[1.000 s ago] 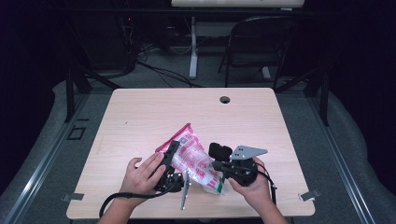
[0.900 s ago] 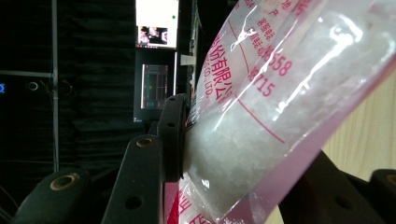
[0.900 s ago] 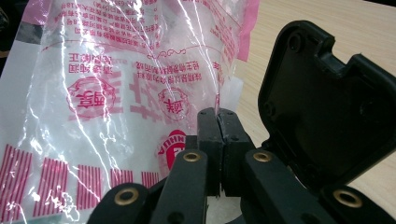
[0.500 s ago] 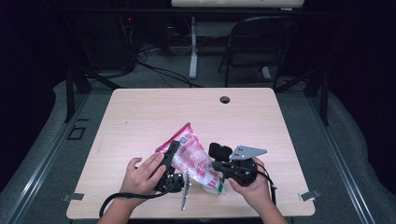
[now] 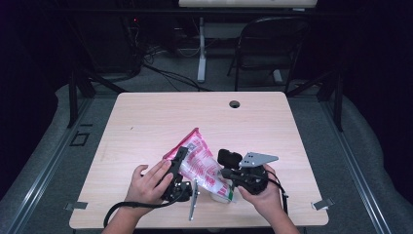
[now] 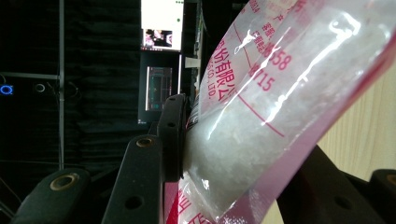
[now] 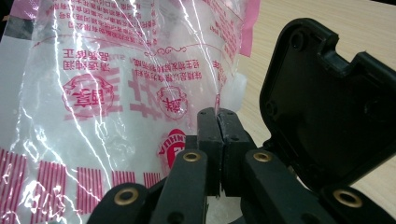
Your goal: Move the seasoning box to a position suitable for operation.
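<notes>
Pink-printed clear plastic bag (image 5: 200,163) of white grains lies at lower centre; left gripper (image 5: 178,168) clamps its bulk, right gripper (image 7: 218,122) pinches its edge.

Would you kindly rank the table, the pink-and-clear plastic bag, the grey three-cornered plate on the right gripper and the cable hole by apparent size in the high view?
1. Table, largest by far.
2. Plastic bag.
3. Grey three-cornered plate.
4. Cable hole, smallest; it lies farther from the camera, so it may look slightly reduced.
</notes>
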`<state>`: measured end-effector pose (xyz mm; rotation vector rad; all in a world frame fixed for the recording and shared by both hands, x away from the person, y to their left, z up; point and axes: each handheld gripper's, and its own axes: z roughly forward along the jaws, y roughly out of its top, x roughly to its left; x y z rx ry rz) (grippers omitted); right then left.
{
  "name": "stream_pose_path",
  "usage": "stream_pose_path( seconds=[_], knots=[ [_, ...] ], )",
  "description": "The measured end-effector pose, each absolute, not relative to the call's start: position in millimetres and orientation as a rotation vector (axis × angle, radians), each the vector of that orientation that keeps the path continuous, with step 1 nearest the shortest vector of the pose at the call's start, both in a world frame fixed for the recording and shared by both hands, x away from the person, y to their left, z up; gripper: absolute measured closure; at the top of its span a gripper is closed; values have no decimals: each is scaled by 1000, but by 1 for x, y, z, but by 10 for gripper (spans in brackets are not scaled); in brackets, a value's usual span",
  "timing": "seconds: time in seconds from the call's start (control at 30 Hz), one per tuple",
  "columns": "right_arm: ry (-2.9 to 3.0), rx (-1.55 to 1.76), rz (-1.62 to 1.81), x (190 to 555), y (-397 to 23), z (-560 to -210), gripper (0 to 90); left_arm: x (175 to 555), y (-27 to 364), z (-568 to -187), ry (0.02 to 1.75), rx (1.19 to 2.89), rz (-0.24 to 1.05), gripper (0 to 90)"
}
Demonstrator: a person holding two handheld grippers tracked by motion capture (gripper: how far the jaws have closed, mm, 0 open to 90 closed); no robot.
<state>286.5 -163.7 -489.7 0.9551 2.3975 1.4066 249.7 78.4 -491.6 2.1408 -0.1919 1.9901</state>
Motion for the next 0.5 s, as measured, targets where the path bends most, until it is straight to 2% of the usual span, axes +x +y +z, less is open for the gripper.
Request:
stream_pose_path(
  seconds=[0.5],
  knots=[
    [2398,953,1405,286,-163,-490,893,249,78,-490,-200,2127,2000,641]
  ],
)
